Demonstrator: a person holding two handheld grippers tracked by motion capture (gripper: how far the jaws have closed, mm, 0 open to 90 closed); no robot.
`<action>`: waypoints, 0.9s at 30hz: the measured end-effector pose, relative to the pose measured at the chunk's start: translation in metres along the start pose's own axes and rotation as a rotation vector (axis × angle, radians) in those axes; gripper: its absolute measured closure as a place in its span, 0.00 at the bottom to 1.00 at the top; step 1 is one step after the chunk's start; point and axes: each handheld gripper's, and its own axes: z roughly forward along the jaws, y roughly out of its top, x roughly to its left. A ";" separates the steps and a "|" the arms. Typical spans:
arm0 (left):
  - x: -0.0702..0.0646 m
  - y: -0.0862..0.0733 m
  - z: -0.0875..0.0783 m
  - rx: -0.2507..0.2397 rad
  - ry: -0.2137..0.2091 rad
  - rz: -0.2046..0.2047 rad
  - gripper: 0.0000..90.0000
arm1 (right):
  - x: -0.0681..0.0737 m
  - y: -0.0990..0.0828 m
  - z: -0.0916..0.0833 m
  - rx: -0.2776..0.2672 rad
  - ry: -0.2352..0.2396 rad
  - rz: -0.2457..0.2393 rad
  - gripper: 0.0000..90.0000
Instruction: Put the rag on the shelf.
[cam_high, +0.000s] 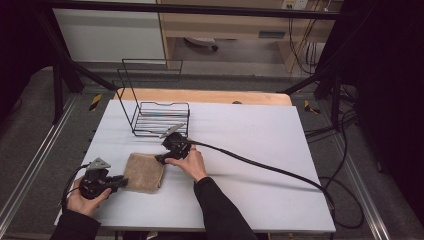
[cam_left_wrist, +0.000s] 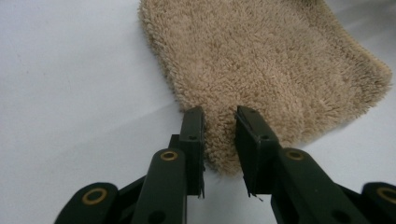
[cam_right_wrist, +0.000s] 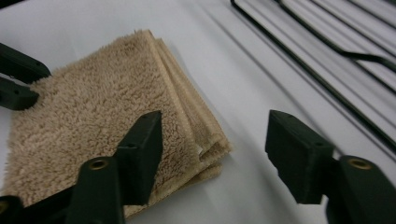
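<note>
Left gripper (cam_left_wrist: 219, 140) seemingly pinching fluffy folded towel (cam_left_wrist: 261, 60) | right gripper (cam_right_wrist: 215, 154) wide open

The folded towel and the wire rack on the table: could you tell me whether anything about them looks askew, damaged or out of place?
Nothing stands out. The folded tan towel lies flat with its layers stacked fairly evenly, and the black wire rack stands upright behind it.

One folded tan towel (cam_high: 144, 172) lies on the table; one black wire rack (cam_high: 159, 118) stands far; two grippers.
</note>
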 end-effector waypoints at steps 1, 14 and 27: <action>0.000 0.000 0.000 0.001 0.001 0.000 0.81 | 0.000 0.000 0.000 0.000 0.000 0.000 0.44; 0.001 -0.001 0.004 0.008 -0.005 -0.018 0.83 | -0.003 -0.006 0.014 0.051 0.106 0.052 0.79; 0.001 0.003 0.001 -0.004 -0.006 0.016 0.96 | 0.005 -0.002 -0.001 0.059 0.113 0.079 0.91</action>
